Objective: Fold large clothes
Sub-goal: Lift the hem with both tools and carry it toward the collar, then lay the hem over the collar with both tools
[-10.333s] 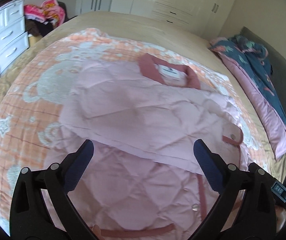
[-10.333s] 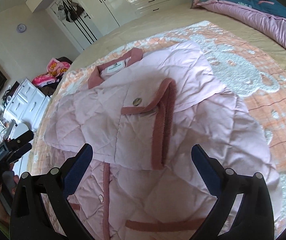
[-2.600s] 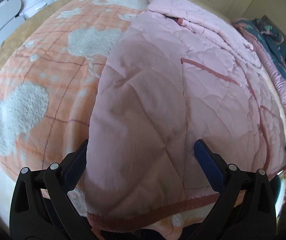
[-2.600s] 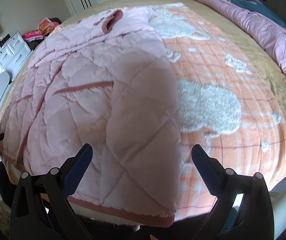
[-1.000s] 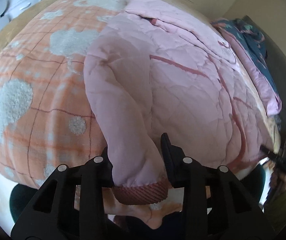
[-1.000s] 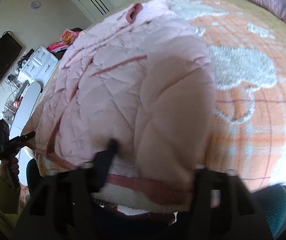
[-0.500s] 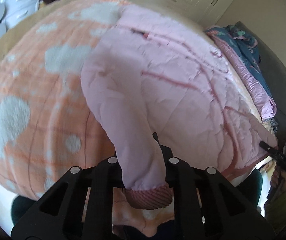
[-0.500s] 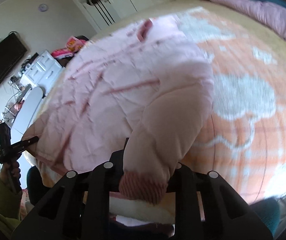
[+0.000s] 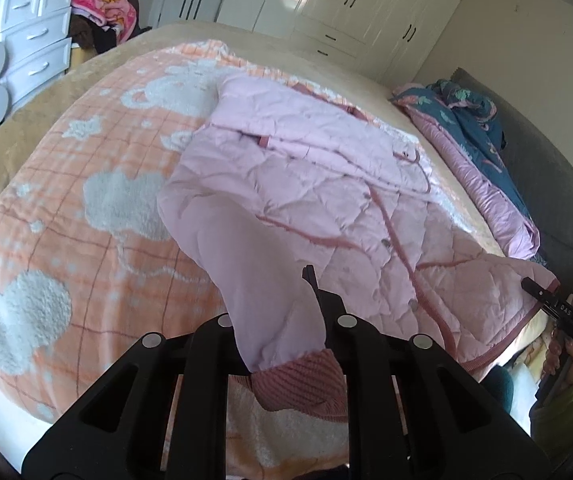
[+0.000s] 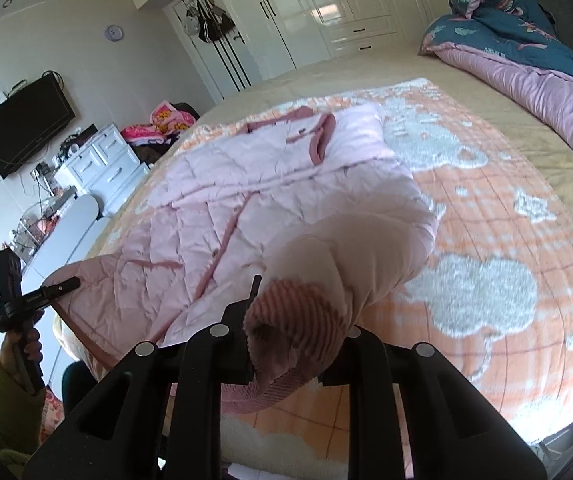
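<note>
A pink quilted jacket (image 9: 326, 184) with dark pink ribbed trim lies on the bed, sleeves folded across its chest; it also shows in the right wrist view (image 10: 270, 200). My left gripper (image 9: 278, 312) is shut on the jacket's left hem corner, whose ribbed hem (image 9: 298, 384) hangs between the jaws, lifted off the bed. My right gripper (image 10: 298, 308) is shut on the right hem corner, with its ribbed hem (image 10: 290, 332) bunched between the jaws. Each gripper appears in the other's view, at the jacket's opposite corner.
An orange and white fleece blanket (image 9: 86, 208) covers the bed under the jacket. A pink and blue duvet (image 10: 526, 68) lies along the bed's far side. White drawers (image 9: 34, 52) and wardrobes (image 10: 326, 12) stand beyond the bed.
Both grippers have closed on the jacket's hem corners and raised them off the bed; the lower part of the jacket now rises toward the cameras.
</note>
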